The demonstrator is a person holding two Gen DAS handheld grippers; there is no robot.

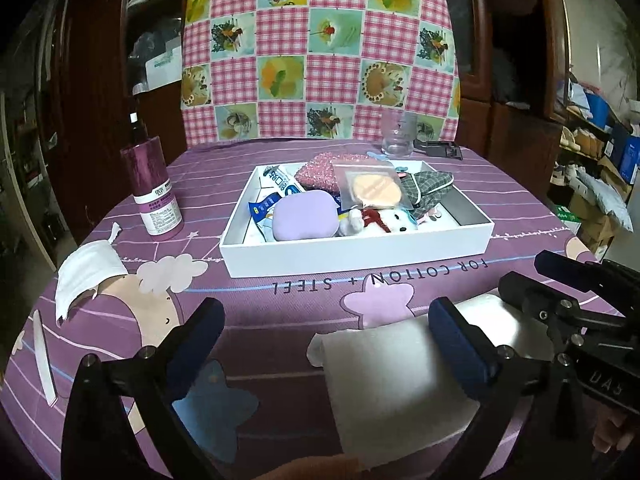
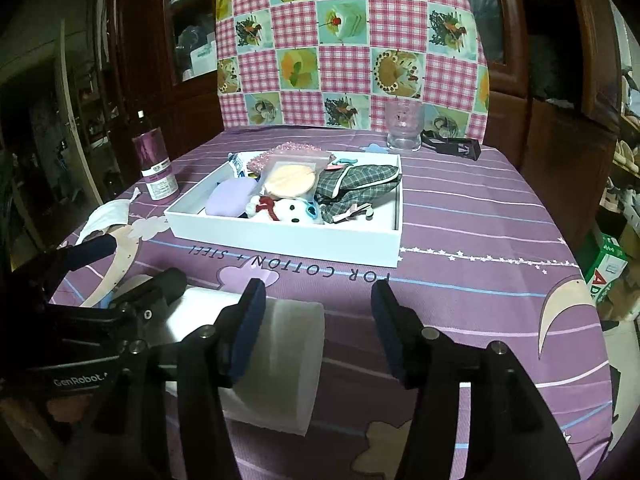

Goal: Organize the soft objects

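While both hand-held grippers hang over the near edge of the counter [image 1: 500, 184], this is how things stand.

Step in hand: judging by the layout, the white folded cloth [image 1: 384, 380] is the soft thing being dealt with; it lies flat on the purple cover, not yet in the white box [image 1: 360, 256].

Left hand-held gripper [image 1: 326, 344]: jaws spread wide, nothing pressed between them; the cloth lies below, with the right-side finger [image 1: 460, 348] over its edge.

Right hand-held gripper [image 2: 318, 328]: jaws apart, gripping nothing; the cloth's right end [image 2: 292, 344] lies under its left finger [image 2: 246, 328] and reaches into the gap.

Cloth's look: plain white, smooth, folded into a thick rectangle with soft rounded folds; it will likely sag if lifted by one edge.

Box contents: a lilac pouch [image 1: 304, 220], a white plush toy [image 1: 384, 218], a bagged tan puff [image 1: 374, 190], a pink knitted piece [image 1: 318, 172], a grey plaid cloth [image 1: 430, 190], with free floor at the right end.

Other soft item: a white face mask [image 1: 86, 276] lies on the counter left of the box, well apart from the cloth.

Next move, as I judge it: close on the cloth across a fold, lift it over the near wall, and set it in the free right end.

Bystanders: a purple bottle [image 1: 154, 188] and a glass [image 1: 398, 136] stand clear of that path.
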